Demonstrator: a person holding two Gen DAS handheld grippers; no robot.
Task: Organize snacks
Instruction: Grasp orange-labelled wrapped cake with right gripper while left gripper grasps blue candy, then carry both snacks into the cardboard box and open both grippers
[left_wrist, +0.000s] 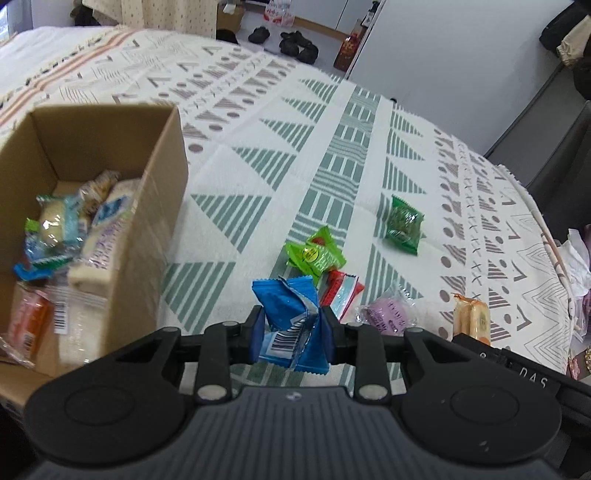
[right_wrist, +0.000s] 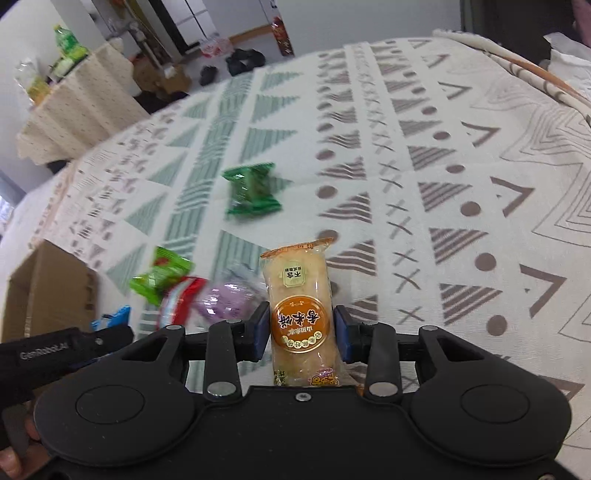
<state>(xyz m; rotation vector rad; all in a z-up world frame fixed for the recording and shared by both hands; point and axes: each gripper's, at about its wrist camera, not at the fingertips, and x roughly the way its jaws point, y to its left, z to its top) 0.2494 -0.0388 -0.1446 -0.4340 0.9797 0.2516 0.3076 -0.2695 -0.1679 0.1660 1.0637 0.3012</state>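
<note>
My left gripper (left_wrist: 291, 325) is shut on a crumpled blue snack packet (left_wrist: 290, 325), held above the patterned cloth just right of the cardboard box (left_wrist: 162, 192). The box holds several wrapped snacks (left_wrist: 66, 236). My right gripper (right_wrist: 301, 328) is shut on a long orange-labelled rice cracker pack (right_wrist: 299, 306), which also shows in the left wrist view (left_wrist: 472, 321). On the cloth lie a dark green packet (left_wrist: 403, 225) (right_wrist: 251, 190), a light green packet (left_wrist: 316, 254) (right_wrist: 160, 275), a red packet (left_wrist: 341, 291) (right_wrist: 181, 299) and a purple packet (left_wrist: 388, 314) (right_wrist: 225, 302).
The cloth-covered table (left_wrist: 332, 122) curves away to an edge at the right. Crumpled wrappers (left_wrist: 580, 258) lie at the far right edge. Shoes (left_wrist: 295, 44) sit on the floor beyond. The left gripper body (right_wrist: 55, 350) shows at the left of the right wrist view, near the box (right_wrist: 48, 288).
</note>
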